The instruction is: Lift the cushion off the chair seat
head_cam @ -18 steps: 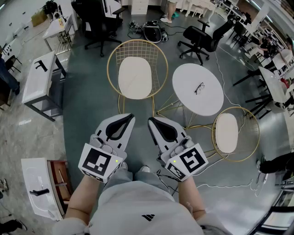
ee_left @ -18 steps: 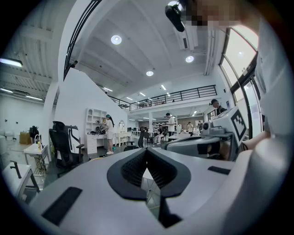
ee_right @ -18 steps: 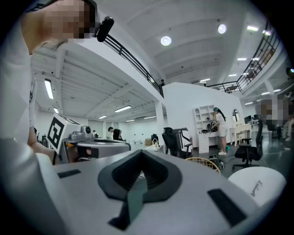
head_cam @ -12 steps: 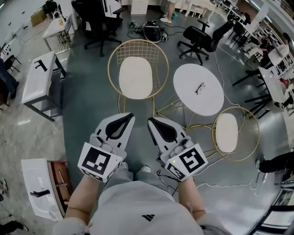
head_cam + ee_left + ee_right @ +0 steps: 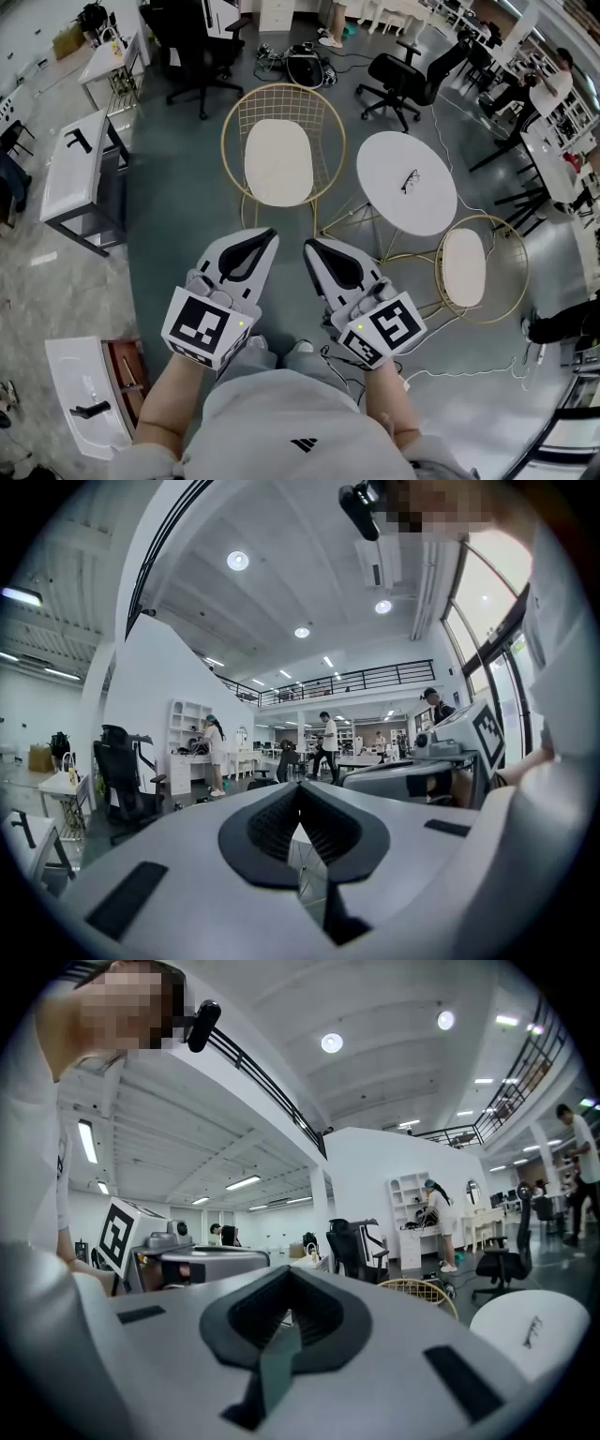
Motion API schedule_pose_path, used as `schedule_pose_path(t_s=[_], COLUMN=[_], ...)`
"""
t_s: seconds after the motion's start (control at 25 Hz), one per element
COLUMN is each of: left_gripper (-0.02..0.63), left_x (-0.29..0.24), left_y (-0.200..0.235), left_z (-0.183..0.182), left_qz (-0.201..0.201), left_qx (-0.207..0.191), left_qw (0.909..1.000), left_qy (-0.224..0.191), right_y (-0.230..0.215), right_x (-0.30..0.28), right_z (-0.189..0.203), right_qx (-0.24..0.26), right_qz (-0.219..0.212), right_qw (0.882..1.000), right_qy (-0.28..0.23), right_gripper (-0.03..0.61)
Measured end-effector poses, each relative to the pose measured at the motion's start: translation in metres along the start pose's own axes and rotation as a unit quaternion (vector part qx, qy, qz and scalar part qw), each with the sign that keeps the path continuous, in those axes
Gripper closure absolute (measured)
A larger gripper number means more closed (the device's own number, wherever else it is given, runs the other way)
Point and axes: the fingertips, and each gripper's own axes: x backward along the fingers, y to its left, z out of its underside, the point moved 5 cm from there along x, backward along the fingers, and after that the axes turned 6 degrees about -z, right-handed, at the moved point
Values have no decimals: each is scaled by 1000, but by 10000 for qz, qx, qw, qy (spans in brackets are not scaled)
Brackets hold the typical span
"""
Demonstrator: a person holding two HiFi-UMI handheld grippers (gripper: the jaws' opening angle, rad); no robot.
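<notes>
Two hand-held grippers: the left hand-held gripper (image 5: 268,232) and the right hand-held gripper (image 5: 307,243) sit side by side at the lower centre of the head view. Both are level, with jaws pressed together and nothing between them.
Cushion: the cushion (image 5: 278,161), a pale oval, lies flat on the seat of the gold wire chair (image 5: 228,127) at the upper centre, well apart from both jaw tips.
Second seat: another cushion (image 5: 463,268) rests on a second wire chair (image 5: 517,281) at the lower right. Drifting towards it would mean lifting the wrong one.
Risk, jaws: arriving with the jaws closed like this would probably only shove the pad across the seat. They need to open first.
Risk, grip: the pad looks thin and soft. A pinch at one edge could let it fold, sag or slip out, and a jaw tip pushed under it may catch in the wire mesh.
Risk, surroundings: the round white bench (image 5: 394,202) stands just right of the chair and carries eyeglasses (image 5: 410,180). A cushion swung that way could sweep them off.
</notes>
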Motion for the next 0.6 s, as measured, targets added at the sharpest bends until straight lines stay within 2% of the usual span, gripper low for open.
schedule_pose_path(t_s=[0.2, 0.32, 0.6], left_gripper=[601, 601, 601], left_x=[6, 5, -25], left_y=[25, 33, 45], left_z=[9, 13, 16], left_qz=[21, 72, -2], left_qx=[3, 143, 143], left_qw=[10000, 9999, 9999], left_qy=[50, 48, 75], right_y=[9, 6, -27], right_x=[-15, -19, -31], right_z=[7, 11, 10], right_qx=[-73, -135, -110], right_qz=[258, 377, 387], right_qw=[9996, 9991, 9991], right_qy=[39, 115, 122], right_gripper=[569, 569, 569])
